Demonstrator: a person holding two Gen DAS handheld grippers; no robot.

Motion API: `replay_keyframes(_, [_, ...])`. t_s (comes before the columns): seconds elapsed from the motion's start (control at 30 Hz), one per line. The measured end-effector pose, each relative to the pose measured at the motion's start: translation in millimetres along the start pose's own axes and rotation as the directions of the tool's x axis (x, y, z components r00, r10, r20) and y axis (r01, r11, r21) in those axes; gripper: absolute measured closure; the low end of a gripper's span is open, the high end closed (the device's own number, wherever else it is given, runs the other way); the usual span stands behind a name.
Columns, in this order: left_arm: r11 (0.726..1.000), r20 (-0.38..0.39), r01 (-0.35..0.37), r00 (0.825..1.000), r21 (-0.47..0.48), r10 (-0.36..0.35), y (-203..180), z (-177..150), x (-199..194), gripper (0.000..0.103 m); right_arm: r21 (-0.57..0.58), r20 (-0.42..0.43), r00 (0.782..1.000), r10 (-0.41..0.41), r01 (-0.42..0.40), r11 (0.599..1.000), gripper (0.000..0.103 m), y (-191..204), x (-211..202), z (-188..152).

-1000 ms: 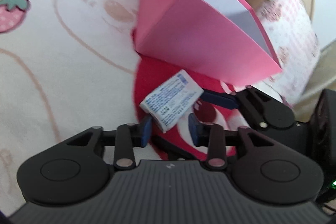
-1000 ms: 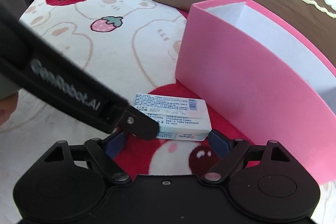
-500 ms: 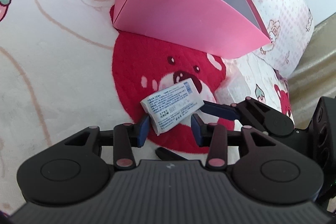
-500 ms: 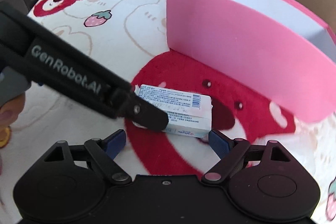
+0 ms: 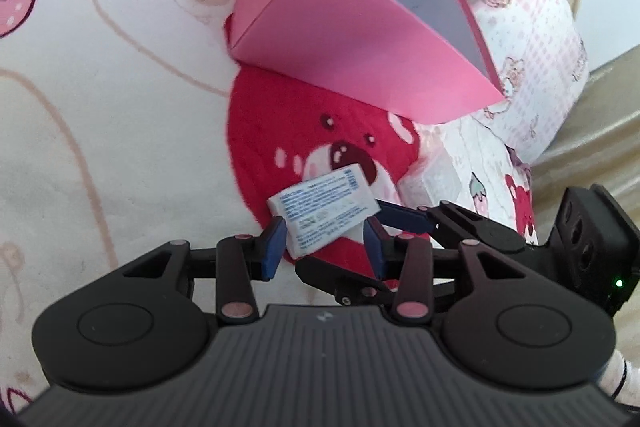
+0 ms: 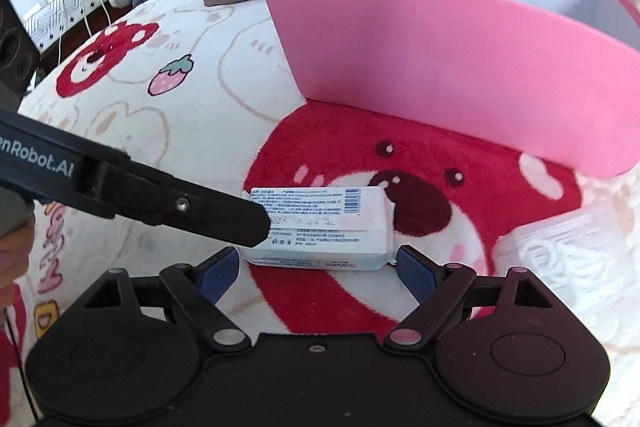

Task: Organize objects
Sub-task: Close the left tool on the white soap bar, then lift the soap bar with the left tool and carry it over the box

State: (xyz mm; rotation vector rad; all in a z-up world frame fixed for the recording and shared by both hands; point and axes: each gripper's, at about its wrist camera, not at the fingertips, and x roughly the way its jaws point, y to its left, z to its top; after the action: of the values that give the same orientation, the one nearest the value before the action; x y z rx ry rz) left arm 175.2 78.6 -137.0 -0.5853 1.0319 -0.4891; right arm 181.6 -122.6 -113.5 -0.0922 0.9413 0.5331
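Right wrist view showed the small white printed cardboard box held by the left gripper, its long axis crosswise before the right gripper, whose jaws gaped empty. Beyond stood the open pink cardboard bin on the bear-print blanket.

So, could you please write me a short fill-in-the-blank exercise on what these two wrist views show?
1. The open box is ____ outside.
2. Inside, its walls are ____.
3. The white carton sits between the fingers of the ____ gripper.
4. The carton lies over a red ____ face printed on the blanket.

Missing words: pink; white; left; bear
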Motion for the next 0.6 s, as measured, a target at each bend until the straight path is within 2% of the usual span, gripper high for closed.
replay_keyframes(0.07, [0.999,0.005,-0.03,1.0,-0.034,0.03,6.0,-0.7,1.0,0.068,0.038,0.007,1.0,0.011,-0.012,0.999,0.013,-1.8,0.2,0.5])
replay_keyframes(0.2, [0.993,0.024,-0.011,1.0,-0.114,0.013,20.5,-1.9,-3.3,0.075,0.083,0.017,0.999,0.028,-0.029,0.996,0.023,-6.4,-3.2,2.2])
replay_keyframes(0.3, [0.993,0.043,-0.008,0.999,-0.119,0.013,22.8,0.1,-2.8,0.077,0.047,0.001,1.0,0.011,-0.011,0.999,0.024,-5.1,-4.2,2.8])
replay_keyframes(0.43, [0.988,0.058,0.0,0.998,-0.152,0.009,27.6,-3.9,1.7,0.078,-0.054,-0.002,0.999,-0.051,0.05,0.997,0.024,2.4,-4.6,1.6])
replay_keyframes(0.6, [0.976,0.066,0.026,0.998,-0.214,-0.012,32.1,-8.2,7.6,0.079,-0.142,-0.018,0.998,-0.052,0.049,0.989,0.025,9.6,1.4,1.1])
